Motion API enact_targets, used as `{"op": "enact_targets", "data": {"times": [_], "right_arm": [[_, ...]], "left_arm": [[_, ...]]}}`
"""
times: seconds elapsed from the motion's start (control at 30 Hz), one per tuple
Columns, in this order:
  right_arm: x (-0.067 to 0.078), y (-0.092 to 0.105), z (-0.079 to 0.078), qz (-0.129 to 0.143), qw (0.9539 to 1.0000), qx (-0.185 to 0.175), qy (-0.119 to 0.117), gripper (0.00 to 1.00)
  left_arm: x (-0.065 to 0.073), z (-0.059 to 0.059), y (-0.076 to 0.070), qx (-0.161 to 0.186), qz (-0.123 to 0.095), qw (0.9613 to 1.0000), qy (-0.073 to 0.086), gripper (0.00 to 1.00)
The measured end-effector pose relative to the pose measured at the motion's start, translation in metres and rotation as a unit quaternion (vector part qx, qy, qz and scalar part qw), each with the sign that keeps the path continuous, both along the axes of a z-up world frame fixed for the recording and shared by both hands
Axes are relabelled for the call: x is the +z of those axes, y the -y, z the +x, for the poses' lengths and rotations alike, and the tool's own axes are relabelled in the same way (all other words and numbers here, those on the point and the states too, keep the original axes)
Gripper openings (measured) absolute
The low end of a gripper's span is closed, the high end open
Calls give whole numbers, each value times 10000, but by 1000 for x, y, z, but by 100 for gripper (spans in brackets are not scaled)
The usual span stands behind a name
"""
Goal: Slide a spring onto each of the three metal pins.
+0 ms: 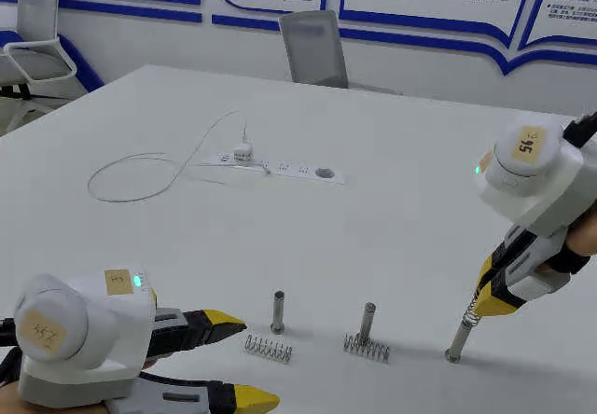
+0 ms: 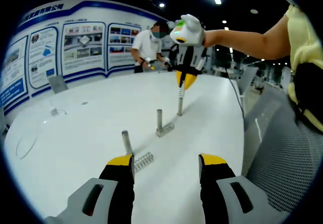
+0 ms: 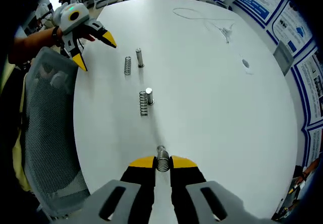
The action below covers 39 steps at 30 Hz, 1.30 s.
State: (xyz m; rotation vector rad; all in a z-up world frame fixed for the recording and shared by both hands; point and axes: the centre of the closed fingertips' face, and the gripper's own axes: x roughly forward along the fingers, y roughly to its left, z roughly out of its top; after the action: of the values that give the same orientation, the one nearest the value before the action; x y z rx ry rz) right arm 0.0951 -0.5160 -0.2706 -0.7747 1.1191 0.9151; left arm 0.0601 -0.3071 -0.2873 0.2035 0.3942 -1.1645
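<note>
White table [image 1: 373, 227]: three pins [image 1: 278, 311] upright, two springs [image 1: 269, 348] lying flat, power strip [image 1: 289, 167], looped cable [image 1: 131, 176].

Three metal pins stand on the one table [image 1: 392, 218]: a left pin [image 1: 278, 311], a middle pin [image 1: 367, 320] and a right pin [image 1: 455, 344]. The springs also number three: a first spring [image 1: 269, 348] and a second spring [image 1: 367, 347] lie flat, and a third spring [image 1: 471, 315] sits on the right pin. There are two grippers, the left gripper [image 1: 261, 360] and the right gripper [image 1: 478, 308], each with two jaws. One power strip [image 1: 280, 166] and one cable [image 1: 140, 177] lie farther back. Two chairs stand beyond, a grey chair [image 1: 315, 48] and a white chair [image 1: 37, 22].
</note>
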Motion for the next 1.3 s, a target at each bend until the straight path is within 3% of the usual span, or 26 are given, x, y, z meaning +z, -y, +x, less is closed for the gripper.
{"op": "enact_targets", "data": {"times": [0.4,0.77,1.3], "right_arm": [[-13,-4,1,-77,9999,14,-88,12],[-40,0,4,-244,9994,-10,-251,12],[-62,2,4,-259,9990,-93,-345,12]], "left_arm": [[-1,0,-1,8,17,10000,-6,52],[-3,-2,-1,14,24,10000,-36,52],[-2,-2,-4,56,21,10000,-47,52]]}}
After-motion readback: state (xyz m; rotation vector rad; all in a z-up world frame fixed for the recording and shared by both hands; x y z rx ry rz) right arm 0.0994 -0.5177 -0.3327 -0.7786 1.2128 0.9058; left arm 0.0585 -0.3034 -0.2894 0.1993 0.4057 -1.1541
